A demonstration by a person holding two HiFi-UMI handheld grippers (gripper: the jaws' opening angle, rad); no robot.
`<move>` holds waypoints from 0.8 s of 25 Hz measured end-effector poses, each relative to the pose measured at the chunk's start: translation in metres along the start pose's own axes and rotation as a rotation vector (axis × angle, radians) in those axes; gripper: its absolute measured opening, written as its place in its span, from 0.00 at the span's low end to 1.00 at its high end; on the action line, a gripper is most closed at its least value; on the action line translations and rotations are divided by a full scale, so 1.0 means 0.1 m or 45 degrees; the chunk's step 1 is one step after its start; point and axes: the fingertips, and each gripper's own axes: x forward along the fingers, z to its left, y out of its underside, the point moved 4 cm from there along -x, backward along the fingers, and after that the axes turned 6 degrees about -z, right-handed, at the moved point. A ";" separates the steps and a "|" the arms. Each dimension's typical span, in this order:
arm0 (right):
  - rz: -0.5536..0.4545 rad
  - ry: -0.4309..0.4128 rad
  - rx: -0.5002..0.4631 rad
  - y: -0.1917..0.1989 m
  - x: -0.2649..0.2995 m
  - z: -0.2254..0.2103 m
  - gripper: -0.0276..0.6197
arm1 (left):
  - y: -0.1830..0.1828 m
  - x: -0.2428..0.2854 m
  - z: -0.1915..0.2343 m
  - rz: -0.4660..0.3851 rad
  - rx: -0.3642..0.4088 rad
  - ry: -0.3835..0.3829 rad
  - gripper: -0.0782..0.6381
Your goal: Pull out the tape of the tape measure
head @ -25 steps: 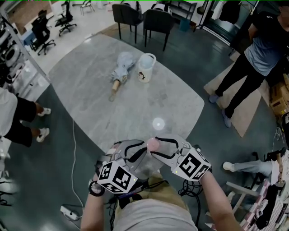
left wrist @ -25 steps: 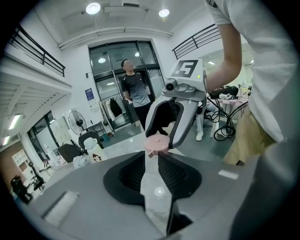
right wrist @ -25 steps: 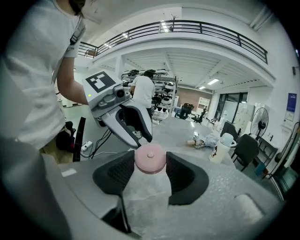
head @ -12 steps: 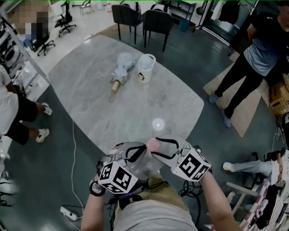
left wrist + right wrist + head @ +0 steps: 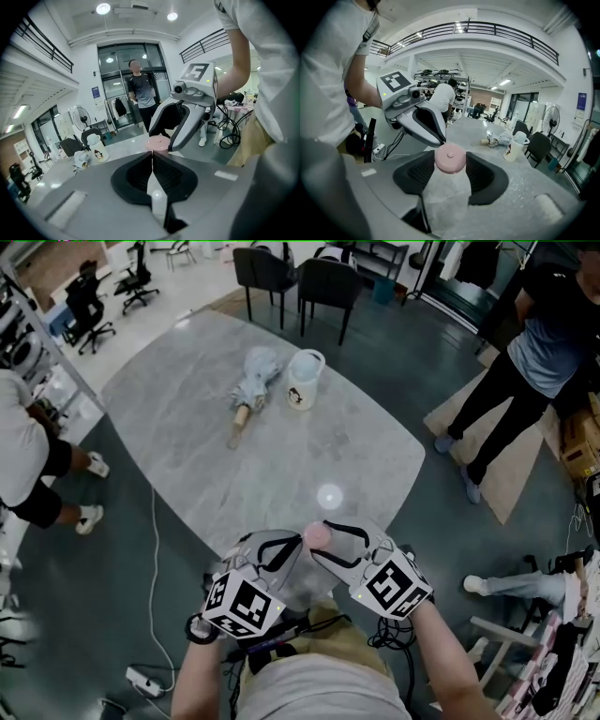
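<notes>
clasping the pink tape measure (image 5: 317,536), right hand-held gripper (image 5: 450,158) gapes wide; left hand-held gripper (image 5: 152,155) is clenched.

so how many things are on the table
2: a folded umbrella and a white mug beside it, both at the table's far end; anything at the near edge could be hidden.

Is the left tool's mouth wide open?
No, the left tool's jaws are shut tight together, with the pink tape measure just beyond their tips.

Far on the tabletop (image 5: 187,446), an umbrella (image 5: 251,381) lies just left of a jug (image 5: 303,381); the tape measure (image 5: 319,536) sits between the fingers (image 5: 483,174) of the right gripper (image 5: 450,157).
</notes>
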 end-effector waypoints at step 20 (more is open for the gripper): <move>0.088 0.062 0.074 0.33 -0.15 -0.10 0.37 | 0.35 -0.33 0.28 0.097 -0.124 -0.198 0.14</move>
